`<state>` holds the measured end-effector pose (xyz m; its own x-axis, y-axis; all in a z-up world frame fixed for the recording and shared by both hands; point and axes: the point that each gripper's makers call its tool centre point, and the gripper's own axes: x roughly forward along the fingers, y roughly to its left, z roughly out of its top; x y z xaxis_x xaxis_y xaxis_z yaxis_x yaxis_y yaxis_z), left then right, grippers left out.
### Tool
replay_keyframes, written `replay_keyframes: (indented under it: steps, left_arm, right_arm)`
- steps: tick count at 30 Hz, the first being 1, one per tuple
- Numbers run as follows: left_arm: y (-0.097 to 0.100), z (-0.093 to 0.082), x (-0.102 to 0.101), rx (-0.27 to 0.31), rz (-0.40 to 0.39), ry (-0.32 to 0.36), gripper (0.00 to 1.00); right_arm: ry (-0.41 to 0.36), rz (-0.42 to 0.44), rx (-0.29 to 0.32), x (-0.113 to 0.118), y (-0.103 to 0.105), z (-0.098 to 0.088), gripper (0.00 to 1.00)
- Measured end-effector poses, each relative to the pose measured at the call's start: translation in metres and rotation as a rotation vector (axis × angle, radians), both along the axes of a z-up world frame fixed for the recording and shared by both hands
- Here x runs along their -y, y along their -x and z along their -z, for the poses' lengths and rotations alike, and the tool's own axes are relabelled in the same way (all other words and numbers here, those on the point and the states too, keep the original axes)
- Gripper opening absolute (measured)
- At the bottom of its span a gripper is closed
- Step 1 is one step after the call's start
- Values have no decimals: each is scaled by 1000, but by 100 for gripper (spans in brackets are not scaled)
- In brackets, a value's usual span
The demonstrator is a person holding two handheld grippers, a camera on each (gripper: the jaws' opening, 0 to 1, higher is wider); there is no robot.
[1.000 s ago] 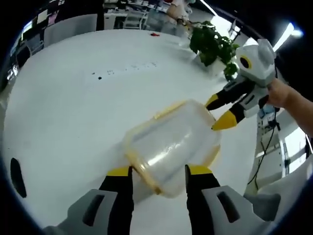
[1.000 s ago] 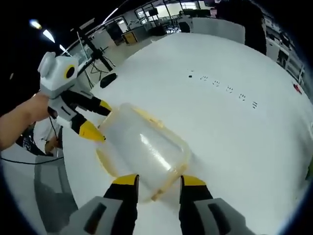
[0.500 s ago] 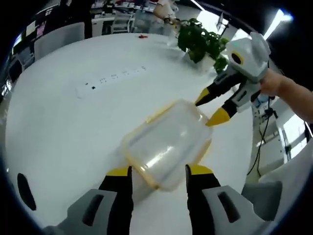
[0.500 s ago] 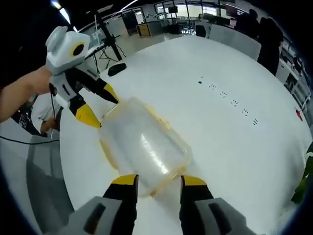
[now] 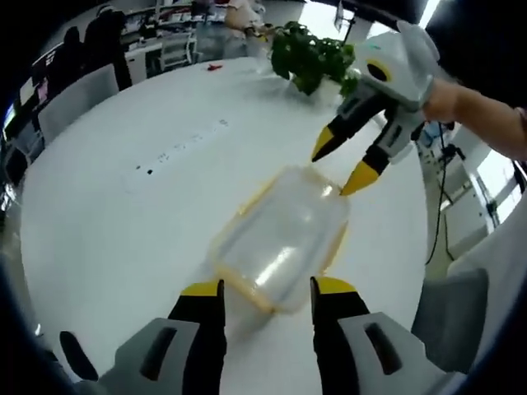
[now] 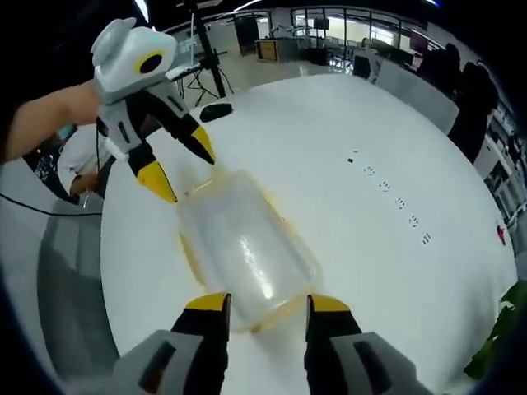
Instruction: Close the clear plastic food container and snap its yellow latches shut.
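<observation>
A clear plastic food container [image 5: 282, 240] with a yellow rim lay on the white round worktop [image 5: 123, 206], between the two grippers, one at each of its short ends. The left gripper [image 5: 265, 290] stood with its fingers [image 5: 202, 290] spread about as wide as the near end of the container; whether they touched it could not be told. The right gripper [image 6: 262, 301] stood likewise at the opposite end, fingers [image 6: 208, 303] apart and holding nothing. In the left gripper view a potted plant [image 5: 309, 58] stood well beyond the container. The container appeared empty, hence probably light and apt to slide on the smooth worktop. Its thin walls would likely flex, and its glossy surface offered little grip. The stiffer yellow rim and latches [image 6: 284, 222] were judged the better places to press, with one end braced.
</observation>
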<state>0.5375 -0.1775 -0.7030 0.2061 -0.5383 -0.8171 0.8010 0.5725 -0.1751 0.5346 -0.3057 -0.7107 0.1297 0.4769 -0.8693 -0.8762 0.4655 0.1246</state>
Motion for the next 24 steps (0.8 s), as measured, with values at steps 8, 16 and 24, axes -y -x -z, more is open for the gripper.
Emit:
replay_keyframes:
  steps: [8,16,24]
  left_arm:
    - [1,-4,2,46,108,-25,37]
    - [1,-10,13,112,225,-9,39]
    - [6,-7,19,173,382,-63,37]
  right_arm:
    - [17,-86,27,-2,1,-2,36]
    - [31,-143,42,-5,-1,-4,34]
    - [62,-254,74,-10,2,-3,32]
